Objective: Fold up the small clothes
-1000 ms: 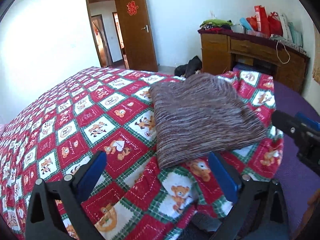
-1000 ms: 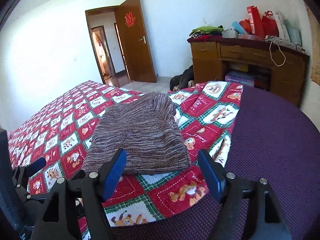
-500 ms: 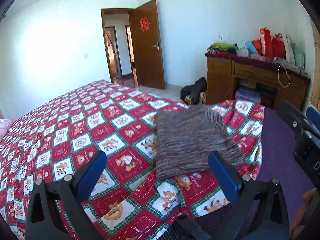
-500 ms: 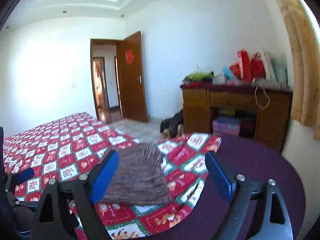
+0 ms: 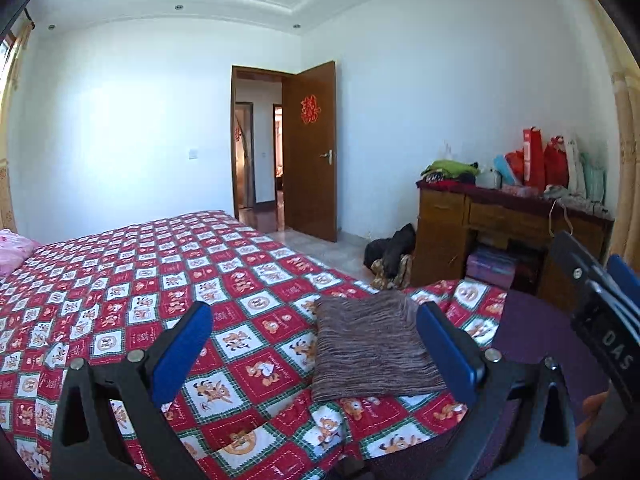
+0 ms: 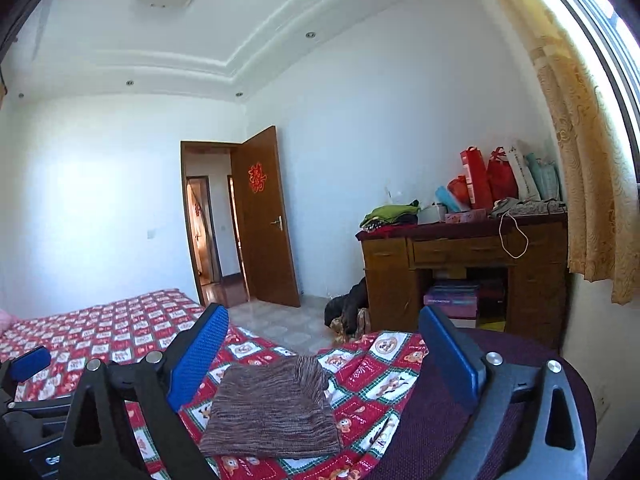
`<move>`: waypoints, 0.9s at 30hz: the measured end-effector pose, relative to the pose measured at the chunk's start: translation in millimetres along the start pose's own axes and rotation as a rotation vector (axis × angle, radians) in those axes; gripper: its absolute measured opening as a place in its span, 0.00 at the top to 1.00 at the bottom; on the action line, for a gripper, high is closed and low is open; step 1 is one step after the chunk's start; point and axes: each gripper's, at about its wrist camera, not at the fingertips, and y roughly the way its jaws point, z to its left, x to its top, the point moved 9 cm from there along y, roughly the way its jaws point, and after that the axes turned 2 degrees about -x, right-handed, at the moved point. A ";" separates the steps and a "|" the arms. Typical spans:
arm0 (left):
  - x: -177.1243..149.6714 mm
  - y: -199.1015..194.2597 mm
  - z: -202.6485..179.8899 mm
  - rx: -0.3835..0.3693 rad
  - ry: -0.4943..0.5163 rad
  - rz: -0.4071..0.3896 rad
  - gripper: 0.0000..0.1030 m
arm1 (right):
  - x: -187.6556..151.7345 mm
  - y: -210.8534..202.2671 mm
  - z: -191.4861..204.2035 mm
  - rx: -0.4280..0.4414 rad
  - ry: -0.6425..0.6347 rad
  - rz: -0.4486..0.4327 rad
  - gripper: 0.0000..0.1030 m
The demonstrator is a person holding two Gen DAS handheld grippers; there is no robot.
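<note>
A folded brown striped knit garment (image 5: pixel 372 352) (image 6: pixel 272 412) lies flat on the red cartoon-check quilt (image 5: pixel 140 280) near the bed's corner. My left gripper (image 5: pixel 314 318) is open and raised above and short of the garment, with nothing between its blue pads. In the right wrist view my right gripper (image 6: pixel 324 314) points level over the bed. Its jaws are opening wide with nothing between them, and the garment lies below, apart from the pads. Part of the right gripper (image 5: pixel 600 300) shows at the left wrist view's right edge.
A purple textured surface (image 6: pixel 440 420) borders the quilt (image 6: pixel 100 332) on the right. Beyond stand a wooden desk (image 5: pixel 500 216) piled with bags and clothes, a dark bag (image 5: pixel 392 248) on the floor and an open brown door (image 5: pixel 312 152). A pink pillow (image 5: pixel 12 248) lies far left.
Both grippers have risen and pulled back from the garment, which now looks smaller and lower. The views tilted up towards the walls and ceiling. The right jaws have spread wider.
</note>
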 end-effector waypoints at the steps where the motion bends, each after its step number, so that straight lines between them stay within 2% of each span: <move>1: 0.7 -0.8 -0.8 0.002 0.004 0.000 0.00 | 1.6 -1.7 -2.1 -0.003 0.006 -0.001 0.06; 8: 3.0 -6.2 -8.9 0.025 0.057 -0.019 0.00 | 10.2 -12.8 -7.3 -0.014 0.027 -0.025 0.05; 27: 1.9 -8.2 -9.7 0.034 0.061 -0.016 0.00 | 7.2 -10.3 -8.0 -0.010 0.029 -0.008 0.05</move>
